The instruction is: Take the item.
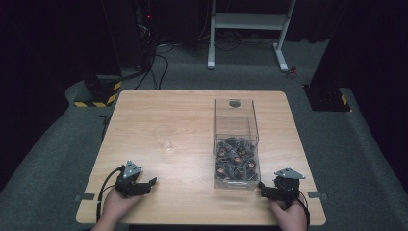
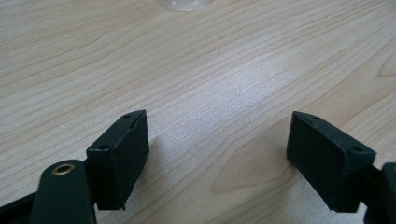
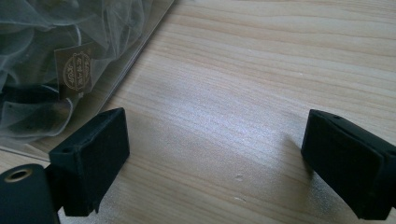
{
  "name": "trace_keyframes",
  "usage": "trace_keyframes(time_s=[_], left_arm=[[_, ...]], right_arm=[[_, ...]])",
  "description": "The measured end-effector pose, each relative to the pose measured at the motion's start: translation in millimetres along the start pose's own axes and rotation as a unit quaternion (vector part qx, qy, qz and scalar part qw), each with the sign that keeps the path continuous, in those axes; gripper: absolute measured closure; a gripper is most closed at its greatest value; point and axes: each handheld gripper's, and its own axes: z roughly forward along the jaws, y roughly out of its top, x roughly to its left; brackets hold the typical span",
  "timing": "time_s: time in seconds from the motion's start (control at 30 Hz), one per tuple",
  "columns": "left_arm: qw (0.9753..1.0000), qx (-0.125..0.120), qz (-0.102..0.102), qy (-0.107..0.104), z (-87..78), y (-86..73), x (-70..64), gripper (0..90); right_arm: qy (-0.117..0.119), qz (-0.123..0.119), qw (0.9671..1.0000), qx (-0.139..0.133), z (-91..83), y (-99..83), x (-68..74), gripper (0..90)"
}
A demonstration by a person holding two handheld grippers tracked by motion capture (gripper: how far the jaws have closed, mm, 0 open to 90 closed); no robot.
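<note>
Two claws rested low on the wooden surface (image 1: 192, 103) near the person's edge, both spread wide with nothing between the jaws. Left claw (image 1: 144, 185) sat at the near left; right claw (image 1: 265, 191) at the near right, just beside the near corner of the clear box (image 1: 235, 118).

Step in hand, as I judged it: start of a reach, likely taking a packet out of the box and over to the clear cup (image 1: 164, 138). To do it well, the right claw should lift first and go over the box rim rather than push at the wall, come down from above into the pile, and pinch one packet by its gauzy edge, not a clump. The box looked light and see-through, so a sideways nudge could slide it. The cup also looked light and tippy; the left claw could steady it before anything is dropped in.

Positions: dark packets (image 1: 235, 161) filled the near half of the box, ahead and slightly left of the right claw, behind the wall. In the right gripper view the box wall (image 3: 140, 56) ran just past the left jaw, with a labelled mesh packet (image 3: 74, 70) pressed against it. The cup stood ahead of the left claw, well apart; its base (image 2: 184, 3) showed at the top of the left gripper view.
</note>
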Motion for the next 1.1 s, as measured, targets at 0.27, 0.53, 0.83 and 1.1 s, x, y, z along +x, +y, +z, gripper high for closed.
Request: trace_keyframes(time_s=[0.27, 0.53, 0.83, 1.1], left_arm=[[1.0000, 0.000, -0.001, 0.002, 0.1, 0.0, -0.3, 21.4], [0.9999, 0.000, -0.008, 0.006, 0.6, 0.0, -0.1, 19.3], [1.0000, 0.002, -0.006, 0.005, -0.2, -0.2, -0.6, 19.5], [1.0000, 0.008, -0.002, 0.003, -0.6, 1.5, -0.1, 20.2]], right_arm=[[0.000, 0.000, 1.0000, 0.000, 0.0, 0.0, 0.0, 7.6], [0.000, 0.000, 1.0000, 0.000, 0.0, 0.0, 0.0, 7.5], [0.000, 0.001, 1.0000, 0.000, 0.0, 0.0, 0.2, 7.6], [0.000, 0.002, 1.0000, 0.000, 0.0, 0.1, 0.3, 7.6]])
